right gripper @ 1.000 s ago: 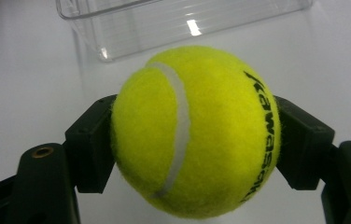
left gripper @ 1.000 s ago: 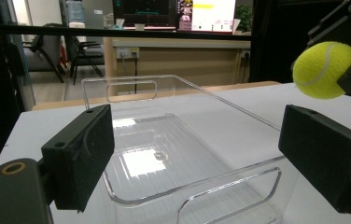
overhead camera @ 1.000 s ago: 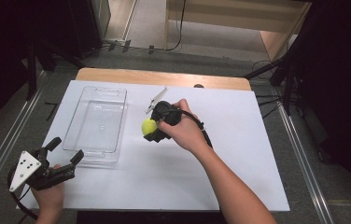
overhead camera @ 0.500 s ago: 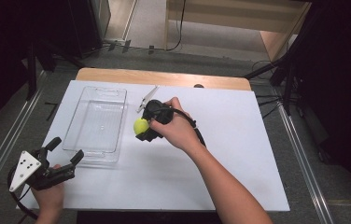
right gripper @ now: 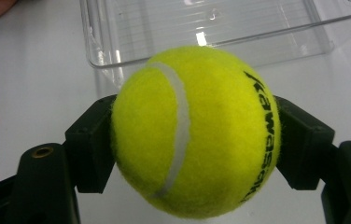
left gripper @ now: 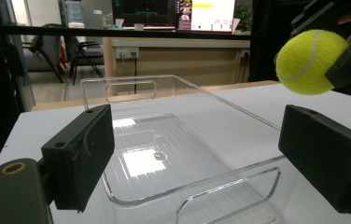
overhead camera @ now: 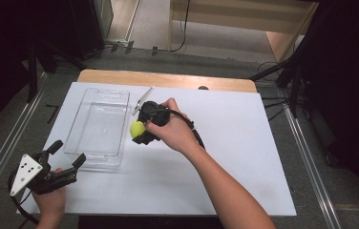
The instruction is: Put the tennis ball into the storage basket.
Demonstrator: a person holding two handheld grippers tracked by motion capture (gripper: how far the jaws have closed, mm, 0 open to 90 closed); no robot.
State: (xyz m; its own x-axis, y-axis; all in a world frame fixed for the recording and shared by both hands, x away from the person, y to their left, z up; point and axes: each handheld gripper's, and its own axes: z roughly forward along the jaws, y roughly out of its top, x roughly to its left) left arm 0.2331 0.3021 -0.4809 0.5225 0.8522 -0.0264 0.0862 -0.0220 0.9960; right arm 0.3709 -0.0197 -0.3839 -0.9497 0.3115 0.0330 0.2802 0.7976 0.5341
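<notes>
Your tennis ball [overhead camera: 137,128] sits clamped between the jaws of your right gripper [overhead camera: 142,130], lifted off the white table [overhead camera: 244,157] just beside the clear plastic tray [overhead camera: 99,125]. Since a second ago you have carried it leftward, closer to the tray's right wall. A ball has no long axis; in the right gripper view its white seam runs top to bottom and black lettering, too partial to read, runs along its right side. Your left gripper [overhead camera: 68,161] rests at the tray's near corner, jaws spread wide on nothing

Tennis ball's [left gripper: 310,61] far side — behind a black jaw — tray's [right gripper: 201,56] far end cut off.
</notes>
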